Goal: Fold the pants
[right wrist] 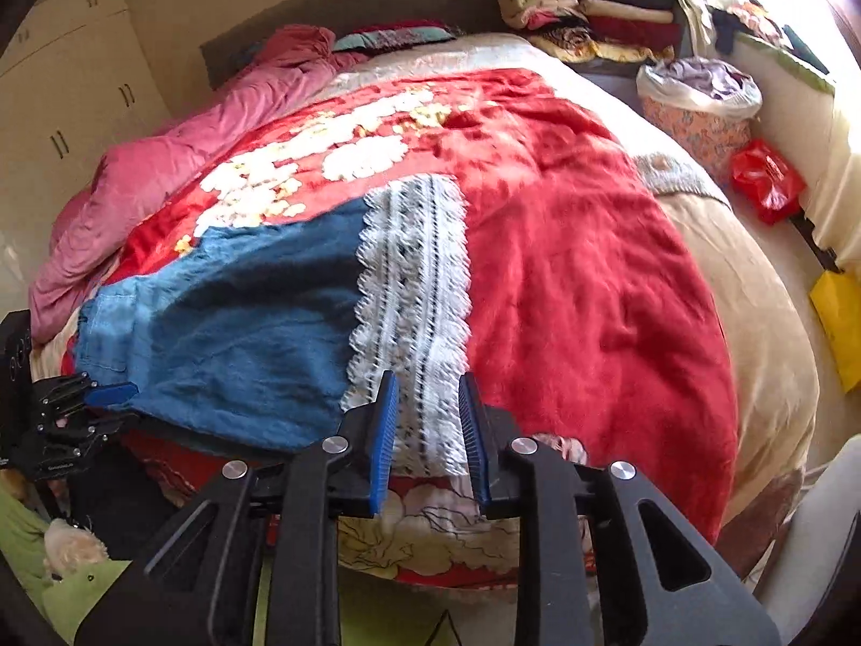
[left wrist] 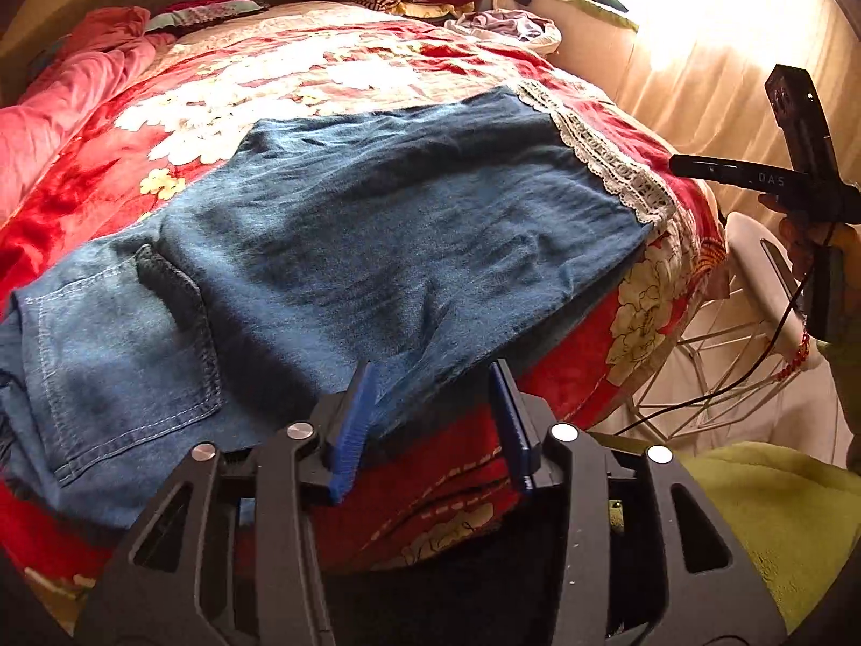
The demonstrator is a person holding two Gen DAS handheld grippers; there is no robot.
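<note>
Blue denim pants (left wrist: 350, 237) with a white lace hem (left wrist: 608, 161) lie flat across the red floral blanket (left wrist: 80, 172) on the bed. A back pocket (left wrist: 124, 344) shows at the left. My left gripper (left wrist: 433, 382) is open, its blue pads either side of the pants' near edge. My right gripper (right wrist: 428, 393) is open over the lace hem (right wrist: 411, 290) at the near edge. The pants (right wrist: 231, 323) stretch left from it. The left gripper also shows in the right wrist view (right wrist: 107, 395), and the right gripper shows at the right of the left wrist view (left wrist: 678, 164).
A pink quilt (right wrist: 177, 161) lies bunched at the bed's far left. Folded clothes (right wrist: 592, 11) are stacked behind the bed. A lined basket (right wrist: 699, 107), a red bag (right wrist: 764, 177) and a yellow item (right wrist: 839, 317) sit at the right. A white wire chair (left wrist: 753, 290) stands beside the bed.
</note>
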